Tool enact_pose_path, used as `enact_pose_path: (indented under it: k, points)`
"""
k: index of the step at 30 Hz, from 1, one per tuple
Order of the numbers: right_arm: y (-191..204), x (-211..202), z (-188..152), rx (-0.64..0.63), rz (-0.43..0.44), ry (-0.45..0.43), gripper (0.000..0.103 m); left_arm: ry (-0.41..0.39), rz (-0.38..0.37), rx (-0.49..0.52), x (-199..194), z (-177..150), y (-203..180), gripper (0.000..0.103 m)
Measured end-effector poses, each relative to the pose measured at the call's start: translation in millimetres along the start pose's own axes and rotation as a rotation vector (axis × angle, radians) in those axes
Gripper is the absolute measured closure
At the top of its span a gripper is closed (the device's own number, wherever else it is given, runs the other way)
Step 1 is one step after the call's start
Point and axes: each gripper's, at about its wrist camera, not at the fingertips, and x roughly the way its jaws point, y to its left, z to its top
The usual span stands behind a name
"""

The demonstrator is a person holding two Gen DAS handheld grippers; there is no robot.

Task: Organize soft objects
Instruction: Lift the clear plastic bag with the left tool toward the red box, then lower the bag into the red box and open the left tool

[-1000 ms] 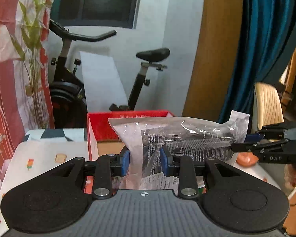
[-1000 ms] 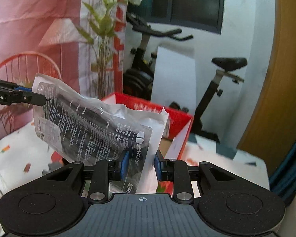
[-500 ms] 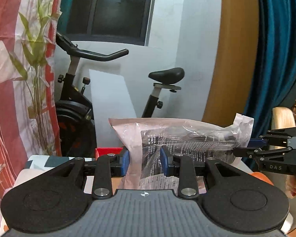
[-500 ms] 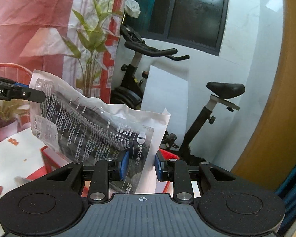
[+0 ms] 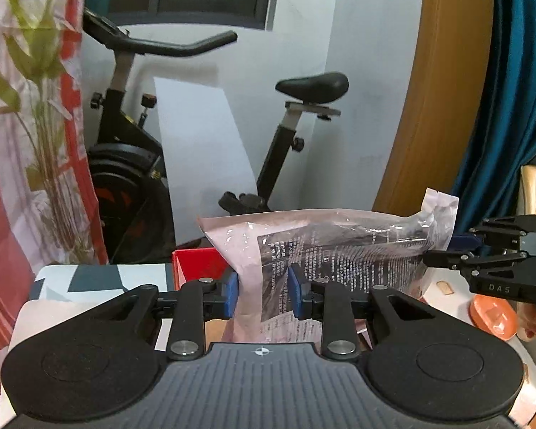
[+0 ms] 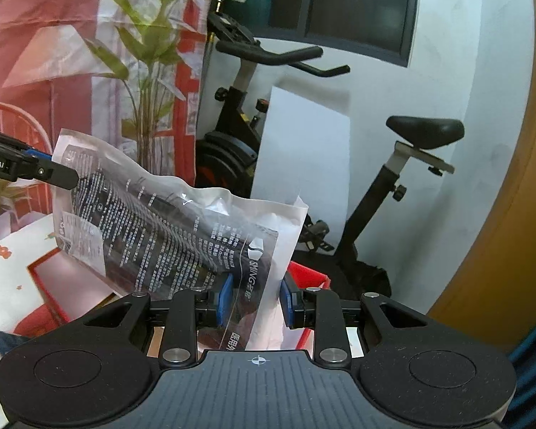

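A sealed plastic packet (image 5: pixel 339 250) printed with dark text is held in the air above an open red box (image 6: pixel 53 286), which stands on the patterned surface (image 5: pixel 100 279). The packet is gripped at both ends. The jaws of the left gripper (image 5: pixel 262 295) are closing, set narrow, with one end of the packet pinched between the blue pads (image 5: pixel 232 295). The jaws of the right gripper (image 6: pixel 253 298) are likewise narrow and clamped on the other end, by the logo. In the left wrist view the right gripper is seen at the packet's far corner, to the right of the box. The packet is stretched between the two grippers, slightly crumpled. Behind the box an exercise bike (image 5: pixel 132 150) is seen, and to the left of the box a leafy plant (image 6: pixel 143 71) against a red-and-white sheet (image 6: pixel 35 35).
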Motion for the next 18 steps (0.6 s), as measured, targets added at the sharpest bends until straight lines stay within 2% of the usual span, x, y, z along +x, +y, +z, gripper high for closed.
enact_pose_path:
  k: [4,8,14,18]
  points:
    - [-9.9,23.0,-4.2,0.021,0.003,0.017,0.077,0.034,0.001,-0.005,24.7,6.0,10.9,0.073]
    - [-14.1,49.1,-10.3,0.042,0.021,0.071,0.077,0.089,0.008,-0.016,48.5,4.6,20.0,0.073]
    - [-9.5,71.2,-17.5,0.027,0.045,0.136,0.077,0.154,0.006,0.001,66.9,-9.2,30.6,0.073]
    - [-5.9,81.3,-13.9,0.021,0.041,0.148,0.077,0.164,0.02,-0.016,76.2,-11.3,37.3,0.073]
